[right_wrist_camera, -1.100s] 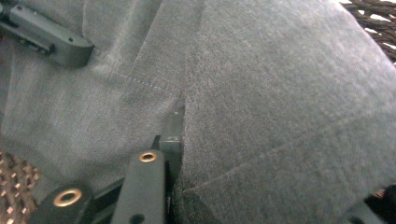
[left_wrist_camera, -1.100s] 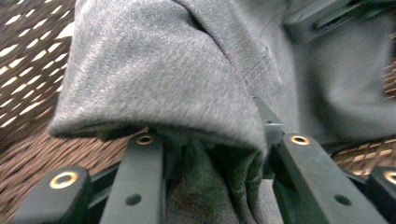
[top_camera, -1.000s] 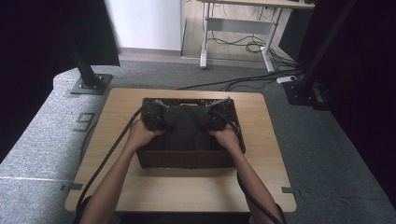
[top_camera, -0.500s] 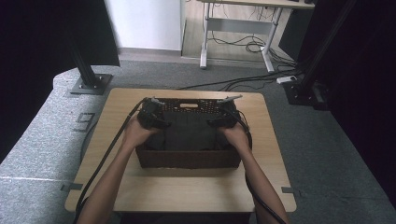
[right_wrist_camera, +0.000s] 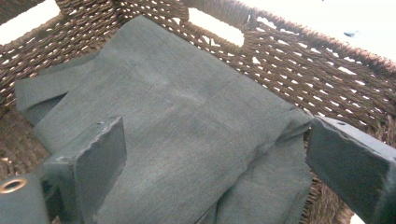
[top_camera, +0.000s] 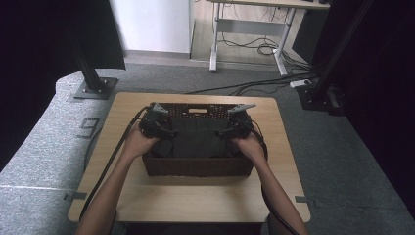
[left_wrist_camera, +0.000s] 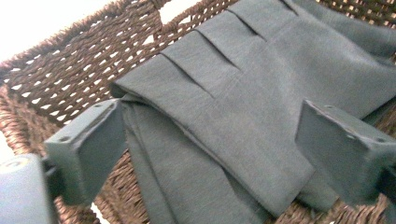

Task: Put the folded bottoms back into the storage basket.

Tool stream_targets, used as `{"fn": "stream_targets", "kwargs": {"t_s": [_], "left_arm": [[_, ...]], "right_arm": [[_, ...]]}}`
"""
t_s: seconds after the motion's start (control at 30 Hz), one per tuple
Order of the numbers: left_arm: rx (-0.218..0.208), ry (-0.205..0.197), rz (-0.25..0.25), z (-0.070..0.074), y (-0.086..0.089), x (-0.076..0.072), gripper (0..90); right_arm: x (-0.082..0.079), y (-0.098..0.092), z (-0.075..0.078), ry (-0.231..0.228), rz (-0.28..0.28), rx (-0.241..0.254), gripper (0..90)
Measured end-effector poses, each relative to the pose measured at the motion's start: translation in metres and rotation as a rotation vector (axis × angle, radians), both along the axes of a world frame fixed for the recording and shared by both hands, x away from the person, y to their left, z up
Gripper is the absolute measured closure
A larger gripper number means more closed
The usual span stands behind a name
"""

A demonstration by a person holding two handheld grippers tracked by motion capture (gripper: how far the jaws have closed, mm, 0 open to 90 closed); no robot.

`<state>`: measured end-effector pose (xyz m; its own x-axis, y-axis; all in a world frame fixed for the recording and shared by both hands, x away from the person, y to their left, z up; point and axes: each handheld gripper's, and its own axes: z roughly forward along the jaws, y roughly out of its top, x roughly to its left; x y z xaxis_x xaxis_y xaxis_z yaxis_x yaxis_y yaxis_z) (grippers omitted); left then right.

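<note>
A brown wicker basket (top_camera: 195, 166) stands in the middle of the wooden table. A folded dark grey cloth (top_camera: 195, 139) lies flat inside it. My left gripper (top_camera: 169, 132) hovers over the cloth's left part. In the left gripper view the left gripper (left_wrist_camera: 212, 121) is open, its jaws just widened, with the pleated cloth (left_wrist_camera: 243, 93) lying loose below them and the basket wall (left_wrist_camera: 70, 70) behind. My right gripper (top_camera: 222, 132) hovers over the cloth's right part. The right gripper (right_wrist_camera: 217, 135) has also just opened above the cloth (right_wrist_camera: 187, 102), close to the basket wall (right_wrist_camera: 327, 65).
The table (top_camera: 195, 200) has bare wood in front of and beside the basket. Black stand bases (top_camera: 93, 88) (top_camera: 318, 98) sit on the grey floor left and right of it. Cables (top_camera: 254, 88) run across the floor behind.
Both hands have shifted slightly outward toward the basket's sides and lifted a little. The cloth stays lying in the basket.
</note>
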<state>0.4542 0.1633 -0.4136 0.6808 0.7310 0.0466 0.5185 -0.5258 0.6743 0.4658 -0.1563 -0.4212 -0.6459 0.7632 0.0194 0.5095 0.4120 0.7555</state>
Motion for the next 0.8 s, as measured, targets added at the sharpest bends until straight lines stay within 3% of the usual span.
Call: {"fn": "stream_targets", "kwargs": {"t_s": [0.17, 0.53, 0.8], "left_arm": [[0.014, -0.022, -0.008, 0.000, 0.003, -0.007, 2.7], [-0.080, -0.055, -0.024, 0.006, 0.016, -0.027, 2.3], [-0.086, -0.090, -0.033, 0.011, 0.026, -0.045, 0.1]], "right_arm": [[-0.006, -0.004, 0.001, -0.009, 0.015, 0.012, 2.9], [-0.024, -0.017, 0.008, -0.035, 0.032, 0.035, 2.6], [-0.042, -0.027, 0.013, -0.062, 0.047, 0.044, 2.4]]}}
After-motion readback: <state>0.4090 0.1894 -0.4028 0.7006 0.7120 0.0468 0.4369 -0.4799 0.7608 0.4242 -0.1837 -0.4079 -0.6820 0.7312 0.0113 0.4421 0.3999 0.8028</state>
